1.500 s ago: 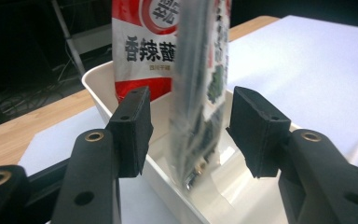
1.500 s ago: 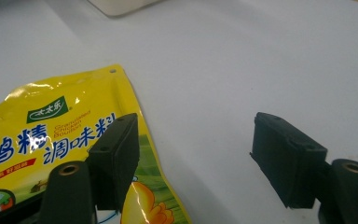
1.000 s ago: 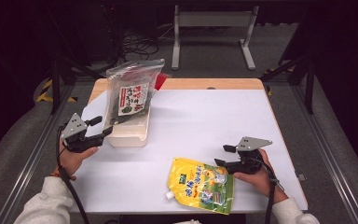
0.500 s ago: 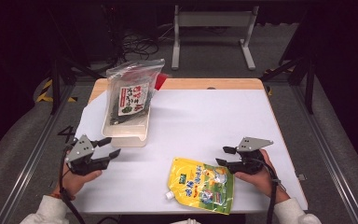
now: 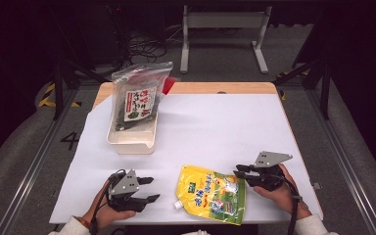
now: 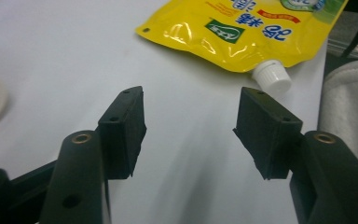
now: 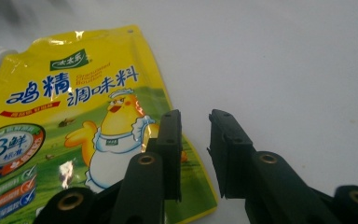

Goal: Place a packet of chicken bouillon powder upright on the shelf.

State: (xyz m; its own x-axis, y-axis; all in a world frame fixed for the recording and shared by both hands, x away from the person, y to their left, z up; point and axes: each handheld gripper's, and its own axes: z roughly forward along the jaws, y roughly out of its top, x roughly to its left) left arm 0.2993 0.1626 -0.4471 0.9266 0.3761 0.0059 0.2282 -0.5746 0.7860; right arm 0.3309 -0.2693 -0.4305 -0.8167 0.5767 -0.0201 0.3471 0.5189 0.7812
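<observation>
1. The left claw [image 5: 147, 189] is low over the near left part of the table [image 5: 215, 127], held level by the left hand [image 5: 105, 213], and it points to the right toward the pouch [image 5: 213, 193].
2. Its jaws stand wide apart with nothing between them; in the left gripper view the pouch's white cap [image 6: 272, 77] lies just beyond them.
3. The right claw [image 5: 239, 175] is at the near right, held by the right hand [image 5: 279, 193], and it points left at the right edge of the pouch.
4. Its jaws have just been closing and now leave only a narrow gap; the corner of the pouch [image 7: 74, 140] lies under them, not pinched as far as I can see.
5. The yellow pouch lies flat at the near middle, between both claws.
6. At the far left, a cream tray [image 5: 129, 142] holds a clear bag [image 5: 139, 100] that stands up in it.
7. The table is white with a wooden far edge; around it is a grey floor [image 5: 24, 147] and a dark room.
</observation>
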